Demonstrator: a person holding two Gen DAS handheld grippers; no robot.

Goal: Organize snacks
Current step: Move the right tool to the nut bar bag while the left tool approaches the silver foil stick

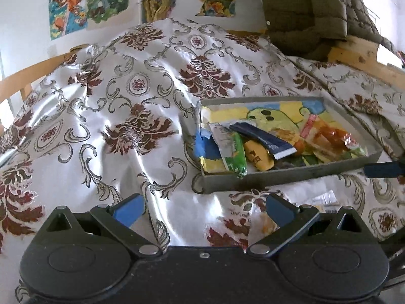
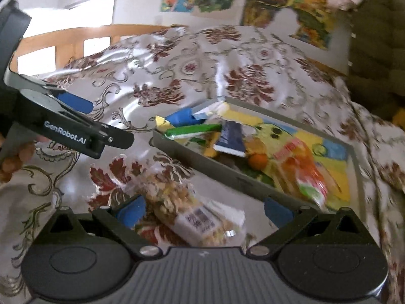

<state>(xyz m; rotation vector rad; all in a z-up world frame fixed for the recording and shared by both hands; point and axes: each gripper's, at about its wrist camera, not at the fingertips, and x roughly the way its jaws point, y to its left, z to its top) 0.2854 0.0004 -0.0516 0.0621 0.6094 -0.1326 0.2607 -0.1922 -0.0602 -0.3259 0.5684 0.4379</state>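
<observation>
Sitting low centre between the right gripper's [image 2: 202,211] wide-open fingers, the nut packet [image 2: 195,215] is angled toward lower right.

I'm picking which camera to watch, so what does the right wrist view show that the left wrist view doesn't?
Only the right wrist view shows the left claw from the side, and the clear nut snack bag plainly between the open right claw. Only the left wrist view shows the yellow packet clearly. Both show the grey tray, green packet and navy packet.
</observation>
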